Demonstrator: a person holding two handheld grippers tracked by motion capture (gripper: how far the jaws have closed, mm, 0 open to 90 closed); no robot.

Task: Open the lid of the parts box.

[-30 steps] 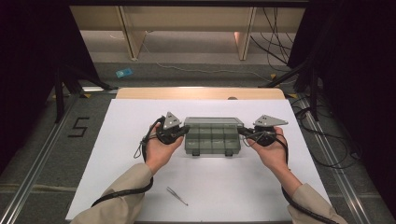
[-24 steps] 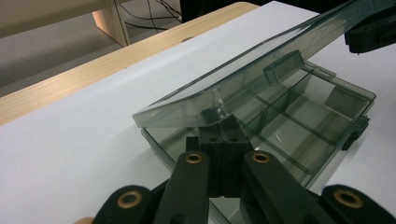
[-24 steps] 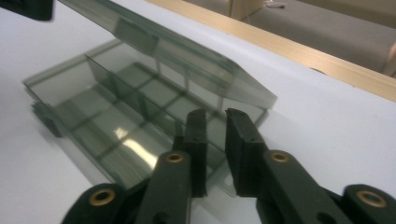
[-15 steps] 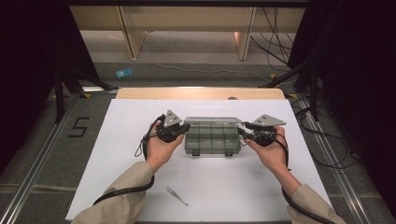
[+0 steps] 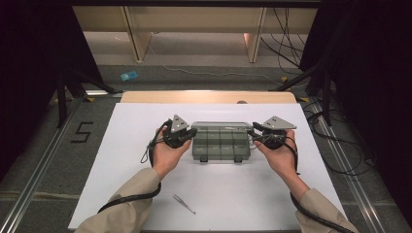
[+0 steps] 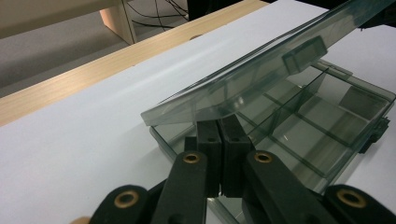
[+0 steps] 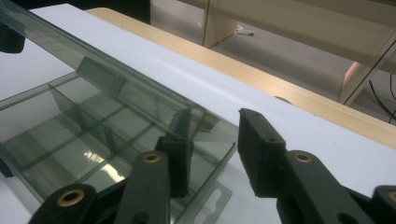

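**Compartment box, lid part-raised, a gripper at each end**

The box [image 5: 217, 143] is clear grey plastic with divided cells and sits mid-worktop [image 5: 131, 121] on the white sheet. Its lid [image 6: 261, 65] is lifted off the tray and tilted, hinged along the far edge. Two latches show on the near edge in the high view.

The left gripper [image 5: 187, 134] is at the box's left end. In the left gripper view its jaws are pressed together, tips just under the lid's corner edge. Whether they pinch the tray wall or only sit against it is hard to tell from this angle.

The right gripper [image 5: 255, 134] is at the right end. Its jaws are spread, having just been closing. One jaw is over the tray beneath the lid corner, the other outside the box over the white sheet. The lid's corner lies between them, with no pad visibly pressing on it.

Tweezers [image 5: 184, 204] lie on the sheet near the person's left sleeve [image 5: 128, 206], well apart from the box.
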